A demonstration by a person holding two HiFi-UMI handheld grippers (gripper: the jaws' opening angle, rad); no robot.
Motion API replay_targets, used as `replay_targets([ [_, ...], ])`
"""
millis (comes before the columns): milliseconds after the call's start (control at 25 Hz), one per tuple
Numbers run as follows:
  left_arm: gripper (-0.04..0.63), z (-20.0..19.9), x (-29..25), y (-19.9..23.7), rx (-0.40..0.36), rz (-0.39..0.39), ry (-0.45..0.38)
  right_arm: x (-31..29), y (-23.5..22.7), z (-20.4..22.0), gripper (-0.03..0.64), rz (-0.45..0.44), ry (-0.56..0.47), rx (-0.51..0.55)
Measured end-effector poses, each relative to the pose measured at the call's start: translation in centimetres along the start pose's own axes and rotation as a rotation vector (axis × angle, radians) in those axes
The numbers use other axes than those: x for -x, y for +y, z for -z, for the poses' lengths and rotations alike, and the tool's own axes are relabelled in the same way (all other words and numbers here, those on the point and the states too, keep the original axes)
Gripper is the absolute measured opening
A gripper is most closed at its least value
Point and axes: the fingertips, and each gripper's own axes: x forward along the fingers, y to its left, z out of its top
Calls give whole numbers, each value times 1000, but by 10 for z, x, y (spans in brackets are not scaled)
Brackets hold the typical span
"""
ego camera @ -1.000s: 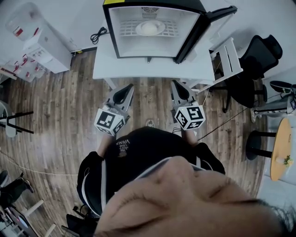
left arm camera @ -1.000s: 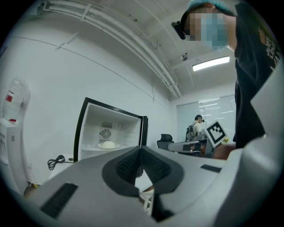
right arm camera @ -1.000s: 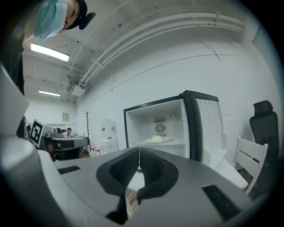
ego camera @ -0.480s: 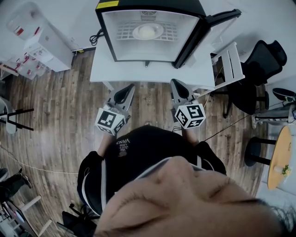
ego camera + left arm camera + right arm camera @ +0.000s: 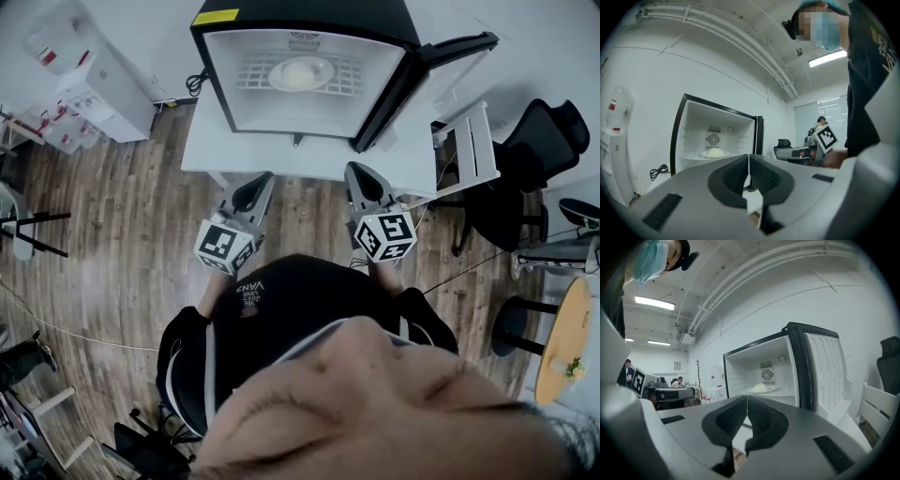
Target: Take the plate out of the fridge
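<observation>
**Plate.** We see 1 pale, shallow round plate (image 5: 276, 75) carrying a pale domed lump (image 5: 302, 70). It sits on the wire shelf (image 5: 352, 66) inside the open fridge (image 5: 309, 117), in front of the round fan grille on the back wall. The fridge is black outside and white and lit within; its door (image 5: 441, 58) hangs open on our right.

**Surface and room.** The fridge stands on a white table (image 5: 234, 150) over a wood-plank floor (image 5: 112, 234). A white dispenser (image 5: 94, 75) stands at the left wall and a black chair (image 5: 548, 141) at the right.

**Grippers.** We hold both grippers over the floor, just short of the table's near edge, each pointing level at the fridge. The left gripper (image 5: 263, 178) has its jaws clenched together with nothing between them, and so does the right gripper (image 5: 355, 172). The plate lies well apart from both, straight ahead beyond the table edge, roughly midway between the 2 lines of aim.
</observation>
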Motion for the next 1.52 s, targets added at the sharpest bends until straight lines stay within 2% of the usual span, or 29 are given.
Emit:
replay_targets([
  [480, 18, 6, -19, 3, 19, -21, 26, -12, -15, 4, 12, -17, 10, -21],
  [1040, 18, 0, -59, 24, 18, 61, 21, -40, -26, -2, 12, 13, 11, -26],
  [1520, 18, -7, -77, 63, 20, 84, 22, -79, -28, -13, 12, 32, 10, -20],
])
